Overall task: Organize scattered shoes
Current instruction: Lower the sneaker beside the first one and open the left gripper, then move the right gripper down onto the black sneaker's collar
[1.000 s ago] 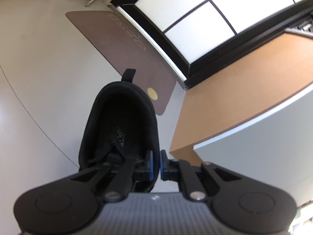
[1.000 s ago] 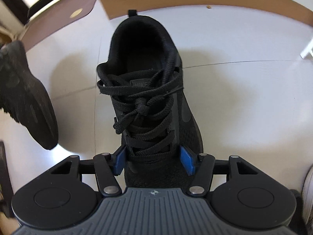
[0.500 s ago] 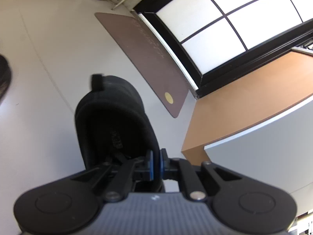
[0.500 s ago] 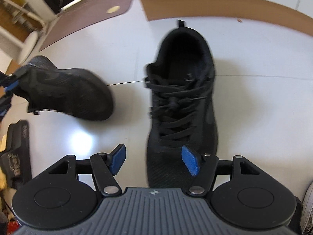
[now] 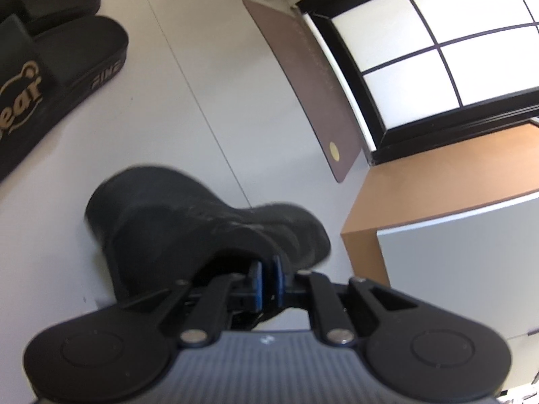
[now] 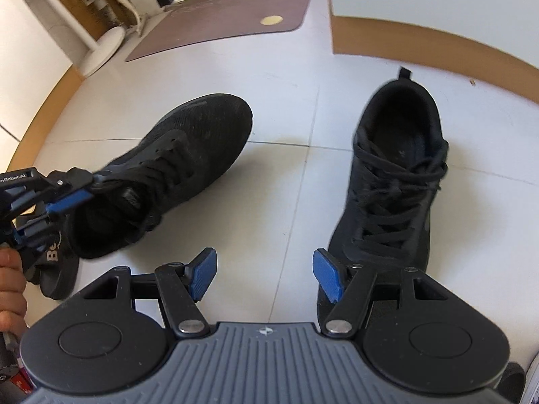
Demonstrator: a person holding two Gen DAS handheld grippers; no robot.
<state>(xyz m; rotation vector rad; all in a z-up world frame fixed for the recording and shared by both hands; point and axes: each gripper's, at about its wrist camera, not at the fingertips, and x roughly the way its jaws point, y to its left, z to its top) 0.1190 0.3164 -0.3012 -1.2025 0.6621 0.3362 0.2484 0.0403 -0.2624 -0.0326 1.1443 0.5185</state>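
My left gripper is shut on the collar of a black sneaker, which hangs tilted over the white tile floor. In the right wrist view that same held sneaker sits at the left, toe pointing up and right, with the left gripper clamped at its opening. A second black laced sneaker stands flat on the floor at the right, heel away from me. My right gripper is open and empty, just left of that sneaker's toe.
Black slides with gold lettering lie at the upper left of the left wrist view. A brown doormat lies by the dark-framed glass door. A wood-trimmed white cabinet stands at the right. A hand shows at the left edge.
My right gripper opened off the laced sneaker and backed away to the left. The left gripper swung its held sneaker round, bringing the slides into view.
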